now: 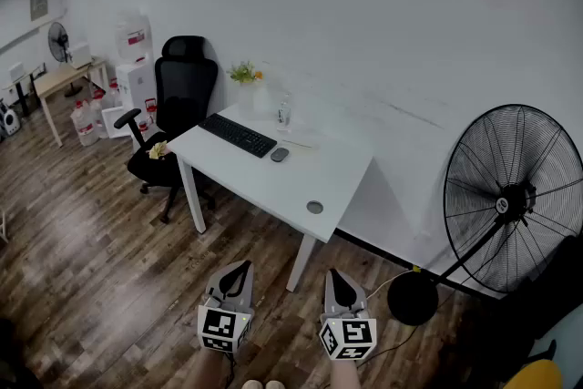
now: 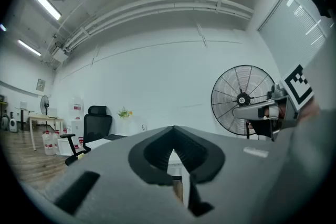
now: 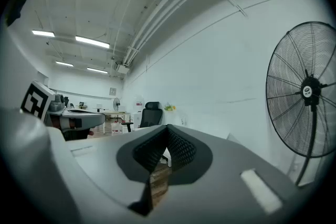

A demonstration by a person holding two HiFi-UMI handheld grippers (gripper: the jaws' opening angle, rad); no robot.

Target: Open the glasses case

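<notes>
- Glasses case [image 1: 280,155]: lay as a small dark oval on the white desk [image 1: 273,187], just beside the near end of the black keyboard [image 1: 238,135]; too small in the head view to tell for certain that it was the case, or whether it was shut.
- Left gripper [image 1: 242,267]: was held low over the wood floor [image 1: 82,269], well apart from the desk, pointing toward it; jaws closed tip to tip in the left gripper view [image 2: 173,136], with nothing between them.
- Right gripper [image 1: 333,273]: was held beside the left one at about the same height; jaws likewise met at the tips in the right gripper view [image 3: 167,131], gripping nothing, only floor showing through the slot below.
- Stood behind the desk's left end: a black office chair [image 1: 178,96].
- Stood at the back of the desk against the white wall: a small plant [image 1: 244,73] and a clear bottle [image 1: 284,112].
- Sat in the desktop near its front right corner: a round grommet [image 1: 314,207].
- Stood on the floor to the right of the desk: a large black pedestal fan [image 1: 510,200].
</notes>
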